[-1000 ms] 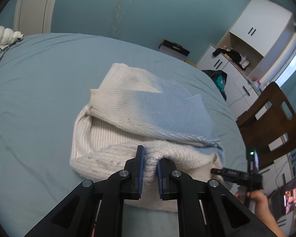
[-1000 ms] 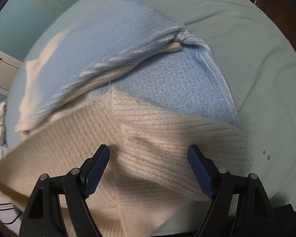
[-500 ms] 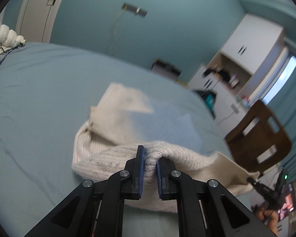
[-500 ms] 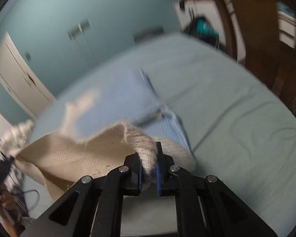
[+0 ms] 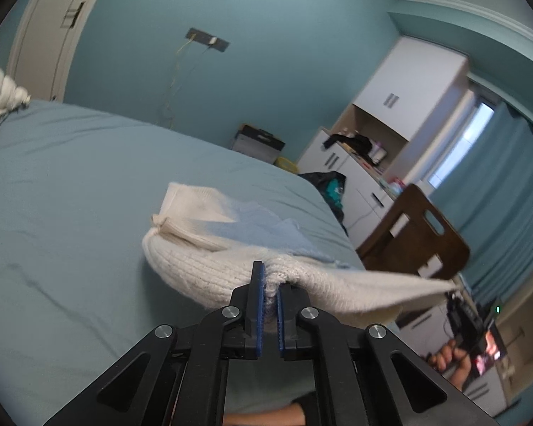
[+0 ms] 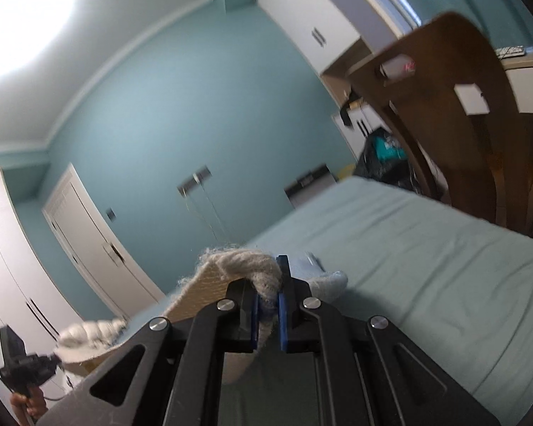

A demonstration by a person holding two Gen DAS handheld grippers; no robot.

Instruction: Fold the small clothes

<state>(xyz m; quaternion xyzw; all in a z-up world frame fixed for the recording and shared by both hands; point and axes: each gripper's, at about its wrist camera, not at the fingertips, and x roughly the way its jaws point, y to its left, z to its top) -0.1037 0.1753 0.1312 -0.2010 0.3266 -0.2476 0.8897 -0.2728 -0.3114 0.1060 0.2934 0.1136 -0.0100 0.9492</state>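
Observation:
A cream ribbed sweater [image 5: 202, 269] with a pale blue part lies on the blue-green bed [image 5: 71, 195]. Its near edge is raised off the sheet and stretched sideways. My left gripper [image 5: 270, 273] is shut on that edge, its jaws closing tighter, with a knit fold bunched between the blue pads. At the right, the other gripper [image 5: 456, 296], held in a hand [image 5: 447, 358], holds the far corner. In the right wrist view my right gripper [image 6: 270, 277] is shut on a wad of the sweater [image 6: 227, 266]. The left gripper [image 6: 28, 365] shows at the lower left.
A brown wooden chair [image 5: 412, 234] stands by the bed's right side, close to my right gripper in its own view [image 6: 444, 106]. White cupboards [image 5: 408, 85] and a dark bag [image 5: 327, 184] are beyond it. A white braided pillow [image 5: 0, 88] lies at the far left.
My right gripper went from open over the sweater to shut on its edge. Both grippers rose, lifting the near edge off the bed; both views tilted up toward the walls.

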